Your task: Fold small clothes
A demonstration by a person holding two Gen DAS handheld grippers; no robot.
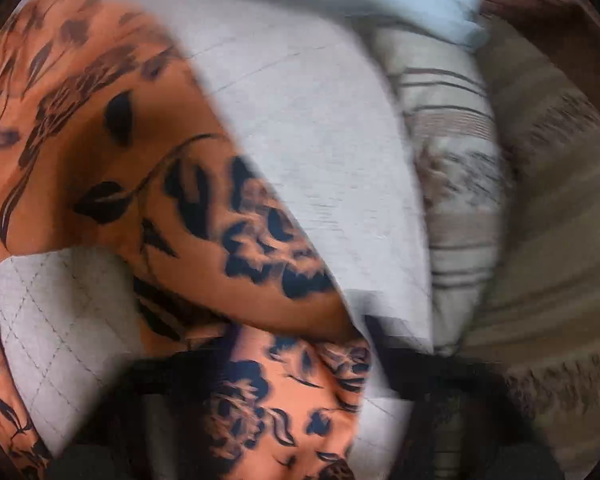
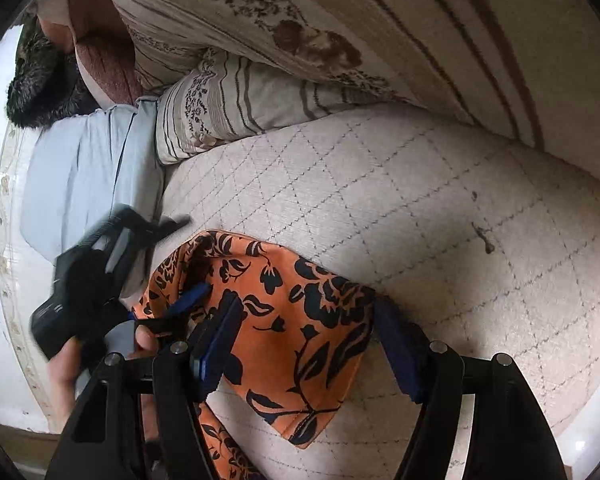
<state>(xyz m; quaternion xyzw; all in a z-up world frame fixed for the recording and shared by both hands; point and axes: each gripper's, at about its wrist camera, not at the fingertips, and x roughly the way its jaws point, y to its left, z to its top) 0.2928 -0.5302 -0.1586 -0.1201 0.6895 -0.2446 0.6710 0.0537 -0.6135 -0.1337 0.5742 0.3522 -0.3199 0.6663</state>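
Observation:
An orange garment with a black flower print [image 2: 296, 320] lies bunched on the quilted grey bedspread [image 2: 420, 208]. My right gripper [image 2: 304, 320] is open, its blue pads either side of the cloth's near part. My left gripper [image 2: 180, 300] shows at the garment's left edge, its blue fingers on a fold of the cloth. In the blurred left wrist view the same garment [image 1: 172, 184] fills the left half and drapes over my left gripper [image 1: 260, 392], whose dark fingers are mostly hidden under it.
Striped beige pillows [image 2: 260, 100] lie at the head of the bed, also in the left wrist view [image 1: 460, 160]. A pale blue pillow [image 2: 84, 168] and a dark furry thing [image 2: 36, 88] sit at far left. A white wall [image 2: 4, 320] borders the bed.

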